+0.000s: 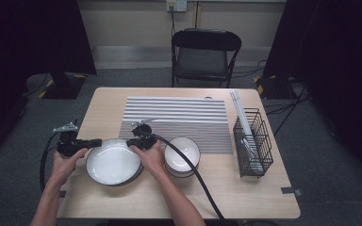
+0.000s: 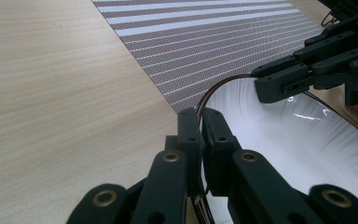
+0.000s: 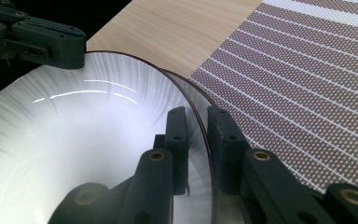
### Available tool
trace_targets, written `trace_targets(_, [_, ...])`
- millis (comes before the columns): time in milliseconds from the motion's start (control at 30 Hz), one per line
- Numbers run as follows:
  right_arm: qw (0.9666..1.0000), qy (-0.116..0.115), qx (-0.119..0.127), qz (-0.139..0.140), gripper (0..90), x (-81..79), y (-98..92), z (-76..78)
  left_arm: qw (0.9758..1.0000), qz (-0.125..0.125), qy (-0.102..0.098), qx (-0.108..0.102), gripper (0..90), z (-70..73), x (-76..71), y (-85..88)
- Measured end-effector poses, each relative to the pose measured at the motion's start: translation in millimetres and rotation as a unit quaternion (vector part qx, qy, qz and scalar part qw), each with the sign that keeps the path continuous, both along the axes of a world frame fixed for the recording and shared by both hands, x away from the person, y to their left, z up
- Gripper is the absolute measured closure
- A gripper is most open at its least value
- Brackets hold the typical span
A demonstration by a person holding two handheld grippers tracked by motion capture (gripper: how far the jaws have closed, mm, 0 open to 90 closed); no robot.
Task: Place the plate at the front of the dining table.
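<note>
Between both hand-held grippers — left [image 1: 95,141], right [image 1: 133,141] — white plate's [image 1: 113,162] rim.

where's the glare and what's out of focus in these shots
Right gripper view: bright streaks of glare on the plate, whose white centre is washed out; near jaws soft. Left gripper view: small glints on the plate's far side, the other hand-held gripper slightly blurred. High view: evenly lit table, dark at both side edges.
</note>
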State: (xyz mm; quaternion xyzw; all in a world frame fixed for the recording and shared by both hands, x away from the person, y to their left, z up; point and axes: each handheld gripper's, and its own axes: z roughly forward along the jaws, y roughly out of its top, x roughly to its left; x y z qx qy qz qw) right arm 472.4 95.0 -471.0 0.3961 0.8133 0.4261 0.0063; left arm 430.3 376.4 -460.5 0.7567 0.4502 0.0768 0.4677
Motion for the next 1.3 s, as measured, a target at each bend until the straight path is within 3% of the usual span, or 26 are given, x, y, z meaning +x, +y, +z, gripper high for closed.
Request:
trace_targets(233, [0.9999,-0.001,0.011,-0.001,80.2,0.3,-1.8,-1.8,0.9999,0.009,0.006,-0.003,79.3,-2.4,1.0,0.1])
trace_targets(300, [0.9998,-0.003,0.017,-0.002,80.2,0.3,-1.3,-2.8,0.9999,0.004,0.008,0.005,78.7,-3.5,1.7,-2.3])
trace_targets(433, [0.9997,-0.003,0.024,-0.002,80.0,2.2,0.3,-3.7,1.0000,0.001,0.005,0.004,85.6,-2.7,1.1,-1.1])
trace_targets(667, [0.9998,-0.004,0.014,-0.010,78.6,-1.2,1.4,-2.4,1.0000,0.003,0.006,-0.003,86.8,-1.8,0.5,1.2])
trace_targets(933, [0.9999,-0.009,0.013,-0.002,73.2,-4.1,-1.3,-2.0,0.9997,0.023,-0.001,-0.012,87.6,1.7,-1.5,8.6])
trace_targets(1167, [0.9998,-0.007,0.015,-0.008,80.3,-2.3,-3.4,-3.0,0.9995,0.024,0.000,-0.020,87.5,0.7,-1.7,11.9])
trace_targets(1300, [0.9996,-0.002,0.026,-0.009,81.7,-1.4,-5.3,-4.0,0.9995,0.023,0.017,-0.011,75.7,-2.5,-0.5,10.4])
